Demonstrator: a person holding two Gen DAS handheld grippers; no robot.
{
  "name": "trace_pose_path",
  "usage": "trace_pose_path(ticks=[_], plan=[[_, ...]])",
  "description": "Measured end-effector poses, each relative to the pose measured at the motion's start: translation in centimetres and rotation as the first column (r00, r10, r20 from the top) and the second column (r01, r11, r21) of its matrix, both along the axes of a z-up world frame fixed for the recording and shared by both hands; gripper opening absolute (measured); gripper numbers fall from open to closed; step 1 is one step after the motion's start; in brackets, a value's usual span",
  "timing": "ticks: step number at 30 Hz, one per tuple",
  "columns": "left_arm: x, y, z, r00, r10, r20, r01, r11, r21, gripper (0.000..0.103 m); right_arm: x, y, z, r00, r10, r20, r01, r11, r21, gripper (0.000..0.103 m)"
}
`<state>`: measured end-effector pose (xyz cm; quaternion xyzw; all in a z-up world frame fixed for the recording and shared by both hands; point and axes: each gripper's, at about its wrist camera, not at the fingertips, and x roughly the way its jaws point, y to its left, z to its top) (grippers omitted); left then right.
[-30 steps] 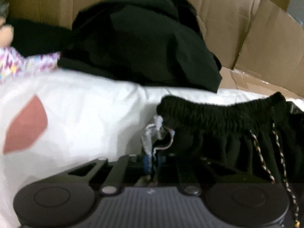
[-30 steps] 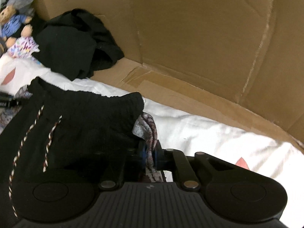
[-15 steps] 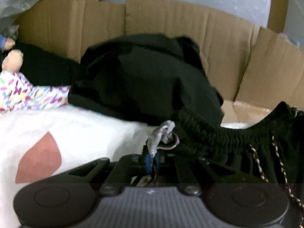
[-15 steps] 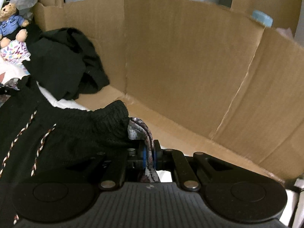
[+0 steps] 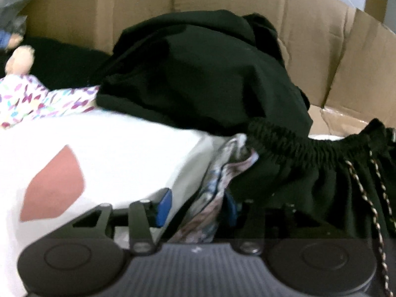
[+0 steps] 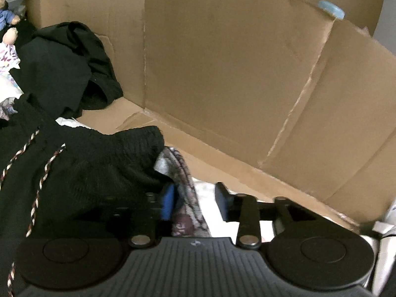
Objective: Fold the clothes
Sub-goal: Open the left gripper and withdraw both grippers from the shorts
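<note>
Both tongs letting go of the black shorts (image 5: 309,173)

Left tongs (image 5: 195,203) and right tongs (image 6: 194,198) are opening, jaws apart, patterned fabric (image 6: 183,173) lying loose between them.

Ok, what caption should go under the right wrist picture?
Right gripper opening, patterned cloth between its jaws beside black shorts, cardboard wall behind.

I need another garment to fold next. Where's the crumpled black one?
In the left wrist view the crumpled black garment is heaped at the centre, against the cardboard wall, just behind the black shorts' waistband.
</note>
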<state>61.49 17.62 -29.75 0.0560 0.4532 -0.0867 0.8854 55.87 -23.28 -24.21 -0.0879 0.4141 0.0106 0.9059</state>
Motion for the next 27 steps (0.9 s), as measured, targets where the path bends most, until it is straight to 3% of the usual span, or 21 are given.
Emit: trace_pose_path(ticks=[4,9,16,20,27], plan=[[-1.9,1.4,1.2,0.997,-0.045,-0.059,0.048,0.998,0.050,0.054,-1.8,-0.2,1.4,1.000,-0.008,-0.005,0.009,0.999,0.053,0.046],[-4.3,4.2,4.0,0.994,-0.013,-0.111,0.017,0.999,0.036,0.053,-3.8,0.6,2.6,0.999,-0.019,-0.035,0.023,0.994,0.106,0.046],[-9.9,7.7,7.7,0.986,-0.045,-0.161,0.053,0.998,0.044,0.053,-7.3,1.6,5.2,0.998,-0.027,-0.057,0.037,0.981,0.192,0.046],[-13.0,9.7,8.9,0.982,-0.013,-0.190,0.021,0.999,0.039,0.053,-9.9,1.6,6.5,0.996,-0.053,-0.066,0.066,0.975,0.213,0.046],[-19.0,14.2,9.3,0.953,0.112,-0.282,-0.111,0.994,0.019,0.053,-14.2,2.0,7.8,0.995,-0.061,-0.084,0.081,0.958,0.274,0.046]])
